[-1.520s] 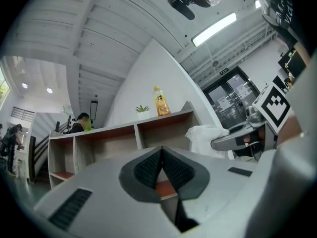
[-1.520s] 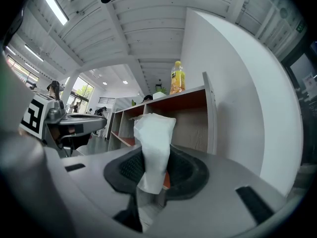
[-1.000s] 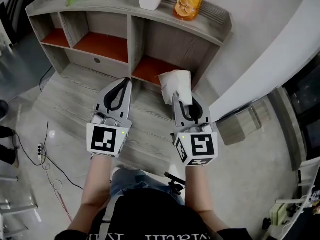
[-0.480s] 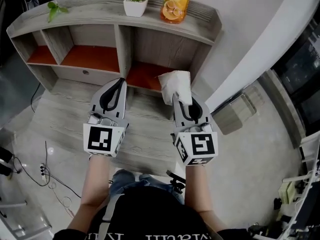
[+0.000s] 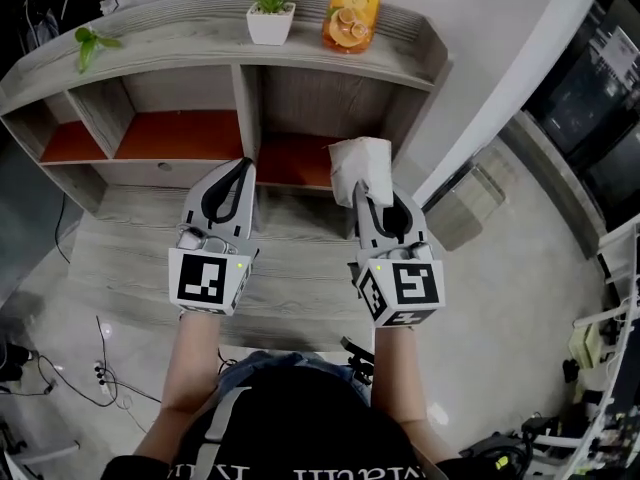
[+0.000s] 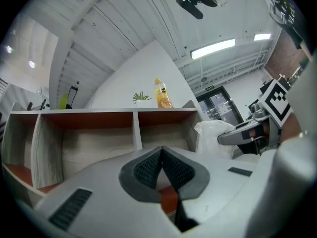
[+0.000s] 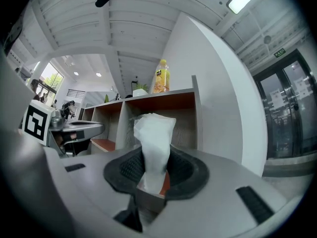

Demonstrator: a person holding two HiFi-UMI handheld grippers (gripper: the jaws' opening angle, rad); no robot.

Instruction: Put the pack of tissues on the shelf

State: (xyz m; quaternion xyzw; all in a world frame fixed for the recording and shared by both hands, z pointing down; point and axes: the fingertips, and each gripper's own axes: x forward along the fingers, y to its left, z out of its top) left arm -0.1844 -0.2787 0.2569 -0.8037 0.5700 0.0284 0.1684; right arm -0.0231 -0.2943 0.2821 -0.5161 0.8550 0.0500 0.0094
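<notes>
Floor (image 5: 500, 298): pale grey, smooth.
Wall (image 5: 500, 63): white, slanting.
Ceiling light (image 6: 213, 49): long strip, lit.
Doors (image 7: 290, 103): glass, dark-framed.

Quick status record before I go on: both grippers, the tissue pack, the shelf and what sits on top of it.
right gripper: shut on the pack of tissues, which stands upright between the jaws
left gripper: jaws together, nothing between them
shelf: ahead of both grippers, open compartments with red floors
right compartment: directly beyond the held pack
shelf top: potted plant, orange drink bottle
pack on shelf: not yet
</notes>
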